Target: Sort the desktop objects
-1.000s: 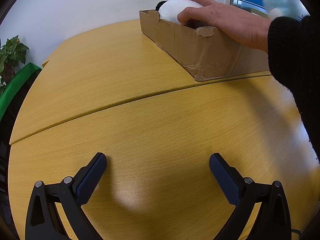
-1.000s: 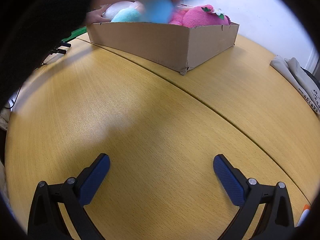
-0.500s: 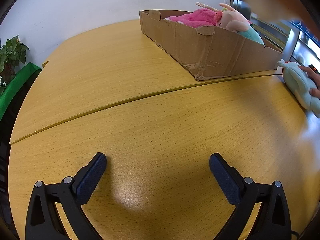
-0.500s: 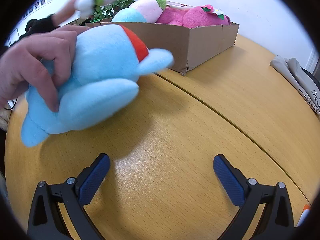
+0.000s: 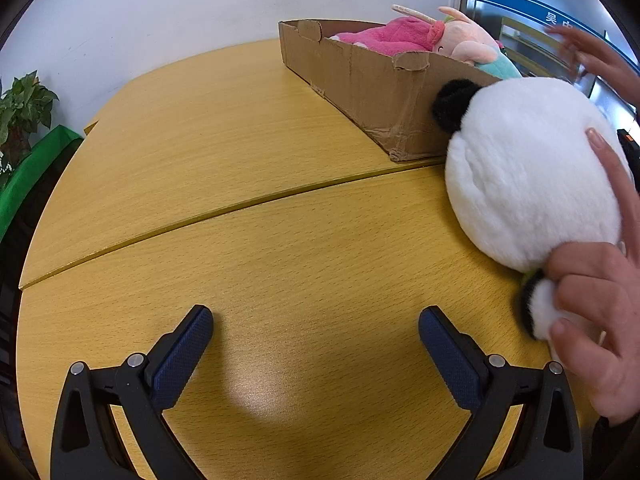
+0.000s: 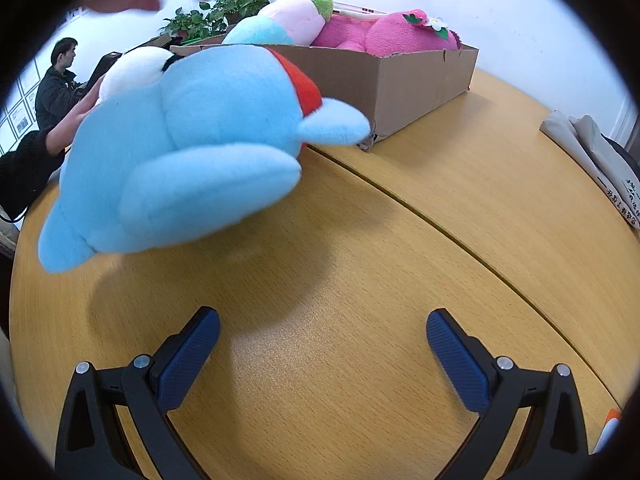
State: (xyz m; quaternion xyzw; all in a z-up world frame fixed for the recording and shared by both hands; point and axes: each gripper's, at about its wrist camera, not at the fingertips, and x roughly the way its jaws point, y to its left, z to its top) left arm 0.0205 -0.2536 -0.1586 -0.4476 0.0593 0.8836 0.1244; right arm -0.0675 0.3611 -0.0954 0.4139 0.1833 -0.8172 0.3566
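Observation:
A white and black panda plush (image 5: 528, 172) rests on the wooden table at the right, held by a bare hand (image 5: 592, 320). A light blue plush (image 6: 192, 148) with a red patch lies on the table in the right wrist view, with the panda (image 6: 136, 68) behind it. A cardboard box (image 5: 360, 84) holds a pink plush (image 5: 384, 34) and other soft toys; it also shows in the right wrist view (image 6: 412, 80). My left gripper (image 5: 316, 332) is open and empty, low over the table. My right gripper (image 6: 322, 334) is open and empty, just in front of the blue plush.
A potted plant (image 5: 20, 116) and a green surface stand beyond the table's left edge. Folded cloth bags (image 6: 600, 168) lie at the right edge. An orange-tipped pen (image 6: 608, 424) lies at the lower right. A seated person (image 6: 56, 80) is in the background.
A hand has set the blue plush down on the table and let go of it. Another hand has brought the panda down onto the table beside the box. Neither gripper moved.

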